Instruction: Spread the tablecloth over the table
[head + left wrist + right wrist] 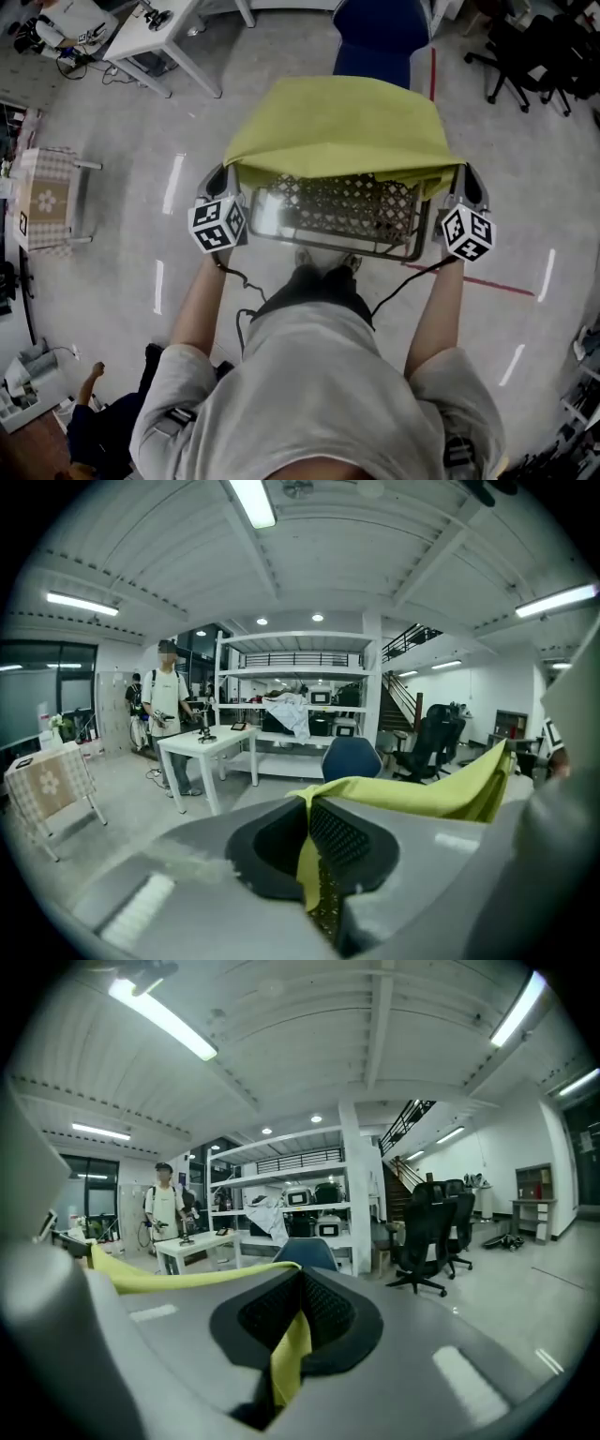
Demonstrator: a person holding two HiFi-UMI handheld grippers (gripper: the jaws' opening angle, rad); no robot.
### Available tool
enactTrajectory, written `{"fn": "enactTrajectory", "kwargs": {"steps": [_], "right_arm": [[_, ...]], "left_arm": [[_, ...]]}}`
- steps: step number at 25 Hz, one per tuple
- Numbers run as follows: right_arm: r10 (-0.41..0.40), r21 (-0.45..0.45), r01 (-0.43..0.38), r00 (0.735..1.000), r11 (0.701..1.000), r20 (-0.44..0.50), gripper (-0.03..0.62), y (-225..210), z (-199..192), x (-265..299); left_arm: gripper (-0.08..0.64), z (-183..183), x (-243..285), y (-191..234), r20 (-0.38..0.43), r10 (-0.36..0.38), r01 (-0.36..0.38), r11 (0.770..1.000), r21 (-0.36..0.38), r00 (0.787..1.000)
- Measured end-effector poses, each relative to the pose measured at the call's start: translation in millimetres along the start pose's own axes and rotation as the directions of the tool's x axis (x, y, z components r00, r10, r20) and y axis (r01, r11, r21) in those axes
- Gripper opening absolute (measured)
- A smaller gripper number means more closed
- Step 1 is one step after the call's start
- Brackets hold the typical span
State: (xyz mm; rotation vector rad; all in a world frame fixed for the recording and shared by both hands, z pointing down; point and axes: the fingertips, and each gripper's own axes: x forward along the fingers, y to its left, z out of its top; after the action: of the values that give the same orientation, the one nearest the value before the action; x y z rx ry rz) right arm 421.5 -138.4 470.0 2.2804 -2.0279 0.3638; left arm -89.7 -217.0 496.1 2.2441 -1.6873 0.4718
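Observation:
A yellow-green tablecloth (pixel 339 124) is held up in the air and drapes over the far part of a small metal mesh table (pixel 337 214) in the head view. My left gripper (pixel 225 184) is shut on the cloth's near left corner, and my right gripper (pixel 457 186) is shut on its near right corner. In the left gripper view a strip of the tablecloth (pixel 309 864) is pinched between the jaws and runs off to the right. The right gripper view shows the tablecloth (pixel 291 1354) clamped between the jaws, stretching away to the left.
A blue chair (pixel 380 36) stands just beyond the mesh table. A white table (pixel 155 33) is at the far left, with a person (pixel 167 705) beside it. A checked folding table (pixel 47 199) stands at the left. Black office chairs (pixel 534 56) are at the far right.

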Motion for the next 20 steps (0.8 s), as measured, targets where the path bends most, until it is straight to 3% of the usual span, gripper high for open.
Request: {"fn": "enactTrajectory", "kwargs": {"steps": [4,8,12,20], "right_arm": [[-0.034,0.004,0.034,0.999,0.999,-0.034,0.009,-49,-6,-37],[-0.056,-0.003,0.056,0.996,0.998,-0.073,0.009,-71,-23,-66],[-0.046,-0.024,0.044,0.995,0.999,-0.085,0.009,-75,-37,-71],[-0.047,-0.043,0.043,0.992,0.998,-0.118,0.009,-62,-53,-88]], "left_arm": [[0.028,-2,9,-37,-0.001,-0.064,0.064,0.998,0.022,0.998],[0.028,-10,10,-65,-0.046,-0.122,0.125,0.990,0.064,0.991],[0.028,-21,2,-71,-0.073,-0.126,0.134,0.985,0.110,0.989],[0.028,-57,-15,-57,-0.124,-0.127,0.139,0.986,0.089,0.984]]}}
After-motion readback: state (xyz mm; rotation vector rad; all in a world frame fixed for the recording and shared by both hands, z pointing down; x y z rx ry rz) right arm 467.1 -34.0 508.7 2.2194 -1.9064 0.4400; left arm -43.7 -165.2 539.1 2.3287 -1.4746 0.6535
